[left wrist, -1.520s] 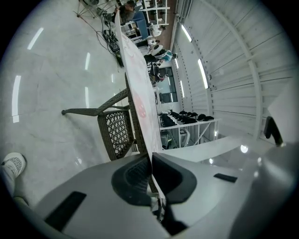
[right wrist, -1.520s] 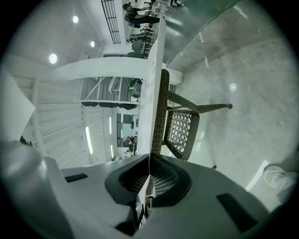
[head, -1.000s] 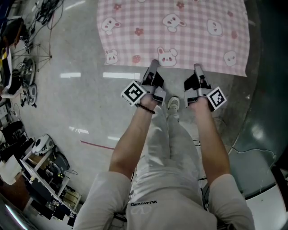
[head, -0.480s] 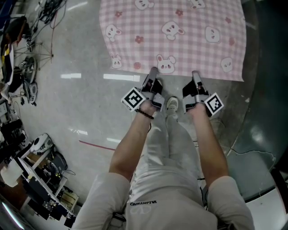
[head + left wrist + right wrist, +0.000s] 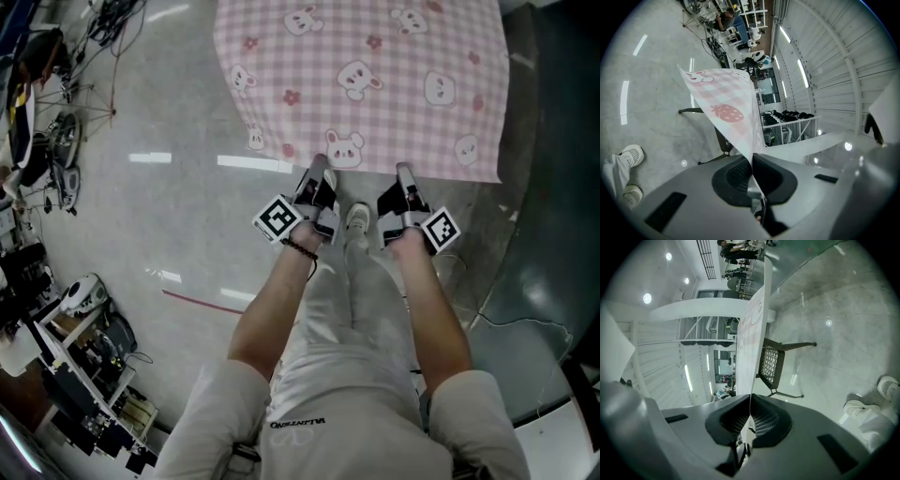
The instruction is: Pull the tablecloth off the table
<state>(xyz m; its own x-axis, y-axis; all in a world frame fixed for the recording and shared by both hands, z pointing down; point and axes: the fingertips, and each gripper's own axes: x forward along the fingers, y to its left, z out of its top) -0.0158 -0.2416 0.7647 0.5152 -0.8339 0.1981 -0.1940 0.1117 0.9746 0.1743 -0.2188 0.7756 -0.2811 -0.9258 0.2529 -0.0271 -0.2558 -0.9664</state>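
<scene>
Both claws on the cloth: my L claw [image 5: 319, 165] and R claw [image 5: 402, 171] gripped the near edge of the cloth [image 5: 366, 84], one either side of that edge's middle, w/ a gap between them. The L claw view showed its jaws pressed fully together, the pink check fabric pinched flat between the pads. From there the sheet ran up and away, w/ strawberry and bunny prints visible. The R claw view told the same story: jaws closed tight on a thin fold of cloth, seen almost edge-on as it stretched off ahead. A woven chair [image 5: 771, 364] stood on the floor beyond it.

From the head cam, the cloth lay spread wide in front of me, its bunnies and flowers facing up and its far end cut off by the top of frame. Its near corners hung free above the grey polished floor [image 5: 169, 187]. What held up the far part couldn't be made out. One shoe [image 5: 359, 217] showed between the claws, approx. below the cloth's near edge. A marker cube [image 5: 278, 217] sat on the L claw, and a dark bracelet [image 5: 300, 248] circled my L wrist.
</scene>
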